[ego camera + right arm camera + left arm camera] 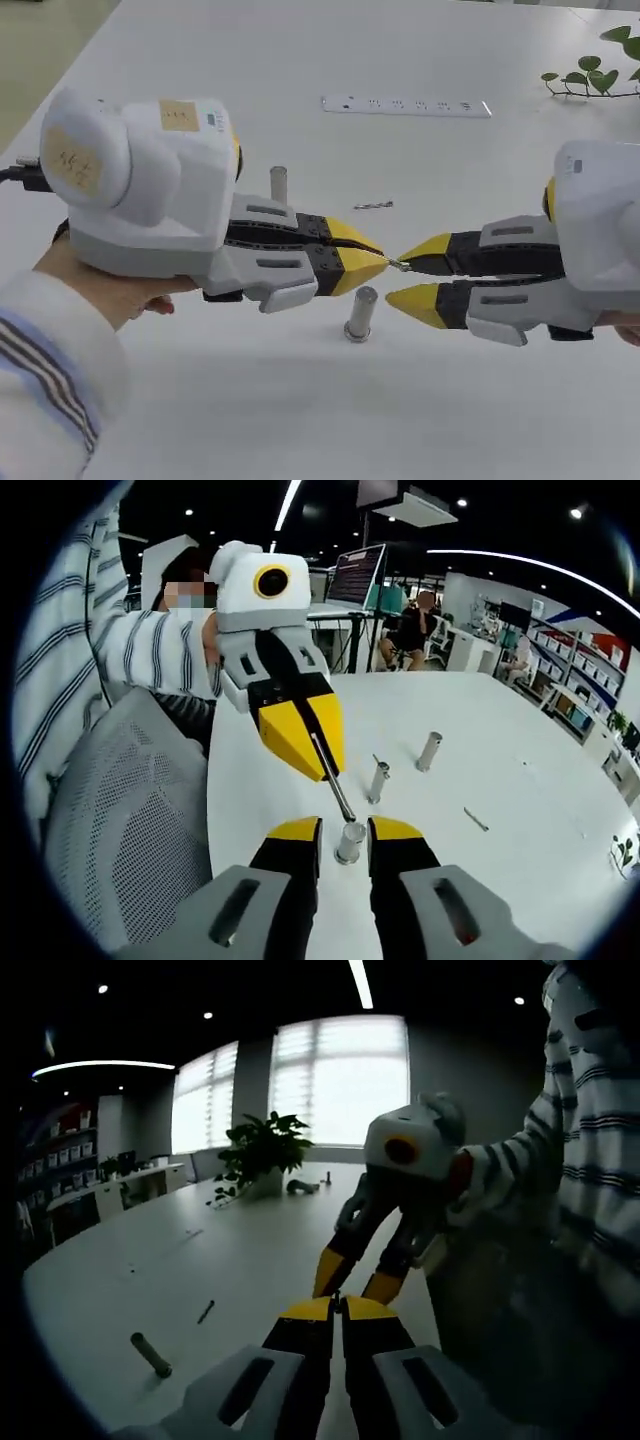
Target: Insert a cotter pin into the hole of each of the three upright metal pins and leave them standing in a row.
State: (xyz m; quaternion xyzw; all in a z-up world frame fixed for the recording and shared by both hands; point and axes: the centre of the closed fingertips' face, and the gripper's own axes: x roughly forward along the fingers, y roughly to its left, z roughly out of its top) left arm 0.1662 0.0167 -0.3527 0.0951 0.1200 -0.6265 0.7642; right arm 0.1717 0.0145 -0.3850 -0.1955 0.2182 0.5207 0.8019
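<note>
My left gripper (375,262) is shut on a thin cotter pin (397,265) whose end pokes out of the yellow jaw tips. My right gripper (395,278) faces it, open, its upper jaw tip at the pin's end. An upright metal pin (360,313) stands on the table just below both. A second metal pin (278,185) stands behind the left gripper. In the right gripper view the left gripper (320,765) points the cotter pin (335,790) down at a metal pin (350,845) seen between my open jaws. Two other metal pins (378,780) (430,750) stand beyond.
A loose cotter pin (372,205) lies on the white table (250,400) behind the grippers. A white power strip (405,105) lies farther back, and a plant (595,75) trails in at the far right. A person in a striped sleeve (45,360) holds the grippers.
</note>
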